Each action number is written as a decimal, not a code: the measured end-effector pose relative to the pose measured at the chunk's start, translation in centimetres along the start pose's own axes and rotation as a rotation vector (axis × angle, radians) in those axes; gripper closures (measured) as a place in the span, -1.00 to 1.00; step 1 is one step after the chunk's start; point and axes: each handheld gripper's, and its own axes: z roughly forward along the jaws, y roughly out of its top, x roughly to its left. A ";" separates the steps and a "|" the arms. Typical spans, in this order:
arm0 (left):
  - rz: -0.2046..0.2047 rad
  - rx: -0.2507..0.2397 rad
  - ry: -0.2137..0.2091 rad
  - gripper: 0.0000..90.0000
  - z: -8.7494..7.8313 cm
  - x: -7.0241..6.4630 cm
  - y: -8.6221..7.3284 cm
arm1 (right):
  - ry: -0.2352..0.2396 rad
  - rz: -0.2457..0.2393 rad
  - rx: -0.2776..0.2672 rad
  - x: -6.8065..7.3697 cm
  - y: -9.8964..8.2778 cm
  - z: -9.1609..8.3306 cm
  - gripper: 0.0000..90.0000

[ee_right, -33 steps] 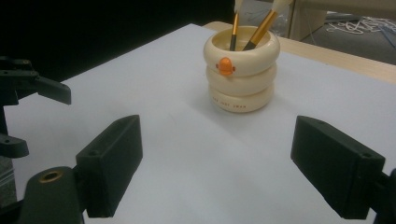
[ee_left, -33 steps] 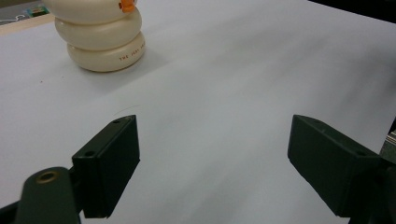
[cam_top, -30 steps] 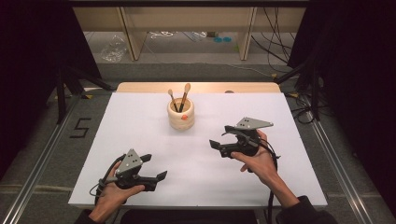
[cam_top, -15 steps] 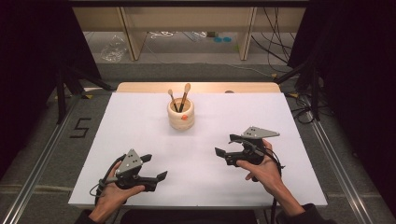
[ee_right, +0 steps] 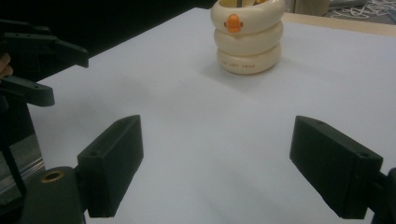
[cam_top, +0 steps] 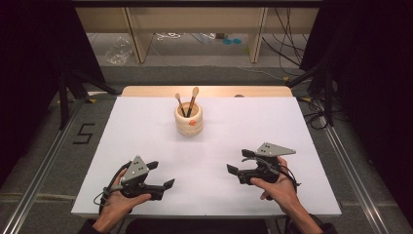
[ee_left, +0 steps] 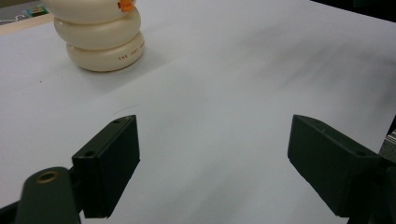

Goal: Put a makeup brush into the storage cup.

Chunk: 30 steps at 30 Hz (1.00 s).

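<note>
Left gripper (cam_top: 162, 174) and right gripper (cam_top: 237, 162) both low over white tabletop (cam_top: 292, 126), jaws spread wide, nothing held. Cream ringed holder (cam_top: 188, 120) with two wooden spoons (cam_top: 193, 94) upright near far edge, well apart from both. Beyond: wooden strip (cam_top: 146, 90), grey floor, shelf legs, dark curtains.

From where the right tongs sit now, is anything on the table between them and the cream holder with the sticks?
Nothing visible. The right tongs are open and point toward the holder, with bare white table between them. The left tongs sit off to the side, out of that line.
</note>
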 end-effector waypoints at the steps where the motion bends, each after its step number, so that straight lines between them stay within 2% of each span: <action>1: 0.001 0.005 0.008 -0.63 0.0 0.0 0.0 | 0.003 0.002 -0.003 0.1 -0.1 -0.1 -0.59; 14: 0.001 0.001 -0.002 -0.63 0.0 0.0 0.0 | -0.004 -0.023 0.020 1.4 -1.8 -0.6 -0.62; 16: 0.003 0.001 -0.001 -0.63 0.0 0.0 0.0 | -0.006 -0.018 0.002 1.5 -1.9 -0.6 -0.62; 18: 0.004 0.007 0.004 -0.63 0.0 -0.1 0.0 | -0.006 -0.020 0.015 1.4 -1.8 -0.8 -0.62; 20: 0.003 0.009 0.003 -0.63 0.1 -0.1 0.0 | -0.009 -0.018 -0.004 1.3 -1.9 -0.7 -0.62; 24: 0.004 0.008 0.004 -0.63 0.1 -0.1 0.0 | -0.007 -0.021 0.008 1.2 -1.9 -0.7 -0.62; 27: 0.005 0.008 0.004 -0.63 0.0 -0.1 0.0 | -0.017 -0.021 0.005 1.2 -1.9 -0.8 -0.62; 30: 0.004 0.009 0.004 -0.63 0.1 -0.1 0.1 | -0.008 -0.007 -0.004 1.1 -1.9 -0.8 -0.62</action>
